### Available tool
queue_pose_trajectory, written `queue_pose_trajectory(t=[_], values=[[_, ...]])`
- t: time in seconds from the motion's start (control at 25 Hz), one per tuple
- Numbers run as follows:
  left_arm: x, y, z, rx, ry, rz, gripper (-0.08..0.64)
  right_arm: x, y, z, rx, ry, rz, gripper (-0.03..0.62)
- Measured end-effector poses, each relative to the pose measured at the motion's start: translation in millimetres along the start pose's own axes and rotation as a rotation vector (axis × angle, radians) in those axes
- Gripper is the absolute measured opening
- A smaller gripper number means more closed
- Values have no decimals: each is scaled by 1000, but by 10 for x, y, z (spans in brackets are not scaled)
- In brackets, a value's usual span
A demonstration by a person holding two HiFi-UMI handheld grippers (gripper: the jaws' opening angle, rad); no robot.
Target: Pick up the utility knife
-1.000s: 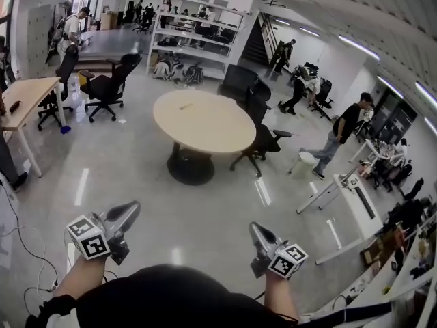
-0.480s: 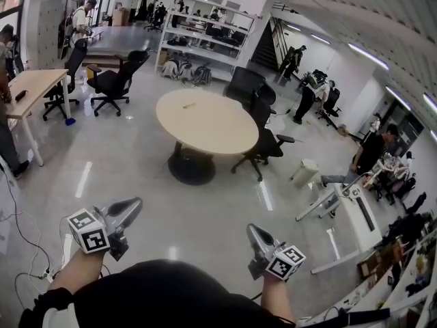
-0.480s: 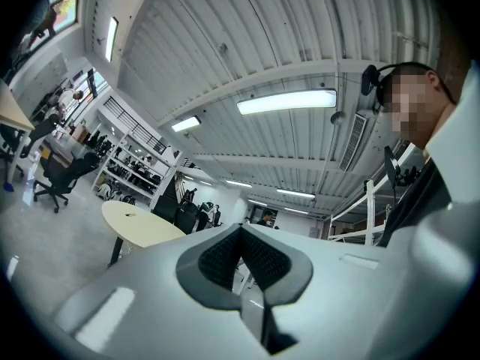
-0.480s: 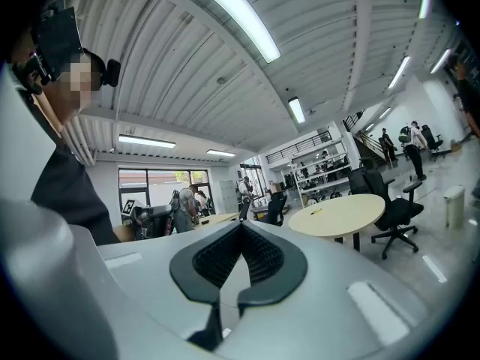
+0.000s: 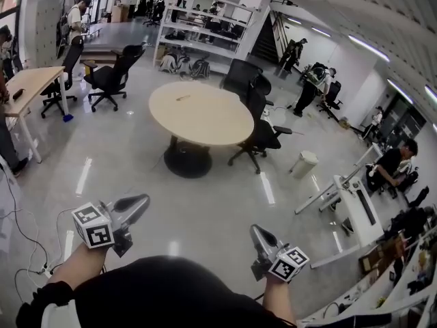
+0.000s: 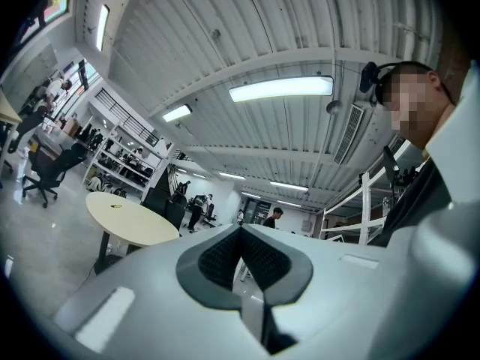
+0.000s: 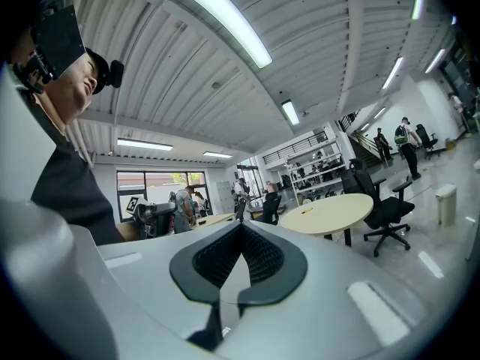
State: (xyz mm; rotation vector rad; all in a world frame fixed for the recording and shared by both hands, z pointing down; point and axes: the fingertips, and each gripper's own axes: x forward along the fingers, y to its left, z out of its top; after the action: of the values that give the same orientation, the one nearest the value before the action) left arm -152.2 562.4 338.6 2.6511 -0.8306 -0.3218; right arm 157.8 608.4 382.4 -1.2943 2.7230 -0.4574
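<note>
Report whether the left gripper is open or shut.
Shut. On the left gripper the fingers meet, pad against pad, with nothing between them.

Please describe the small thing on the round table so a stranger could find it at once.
Find the round table in the middle of the floor. On its far left part lies a small yellowish object, the only thing on the tabletop.

Open floor (image 5: 205, 210) reaches the round table (image 5: 201, 118) and 1 adjacent chair (image 5: 263, 134).
</note>
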Motion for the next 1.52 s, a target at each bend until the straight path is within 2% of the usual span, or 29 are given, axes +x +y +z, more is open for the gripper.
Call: queue_pose_trajectory(t=[0.2, 0.36, 0.52, 0.76, 1.04, 1.2, 1.52], values=[[284, -98, -68, 10, 29, -42, -6, -133, -227, -30, 22, 2, -32, 14], [414, 105, -62, -20, 33, -34, -6, -69, -332, 5, 24, -1, -49, 14], [508, 371, -78, -41, 36, -67, -6, 130, -400, -6, 24, 12, -78, 14], [665, 1136, 231, -50, 30, -99, -6, 839, -505, 182, 3, -3, -133, 14], [807, 2138, 736, -34, 21, -128, -6, 1900, -600, 425, -12, -49, -145, 14], [863, 2647, 874, -32, 32, -156, -6, 2422, -668, 414, -3, -44, -158, 14], [1125, 3380, 1004, -56, 47, -144, -6, 3132, -940, 439, 3, -25, -165, 14]])
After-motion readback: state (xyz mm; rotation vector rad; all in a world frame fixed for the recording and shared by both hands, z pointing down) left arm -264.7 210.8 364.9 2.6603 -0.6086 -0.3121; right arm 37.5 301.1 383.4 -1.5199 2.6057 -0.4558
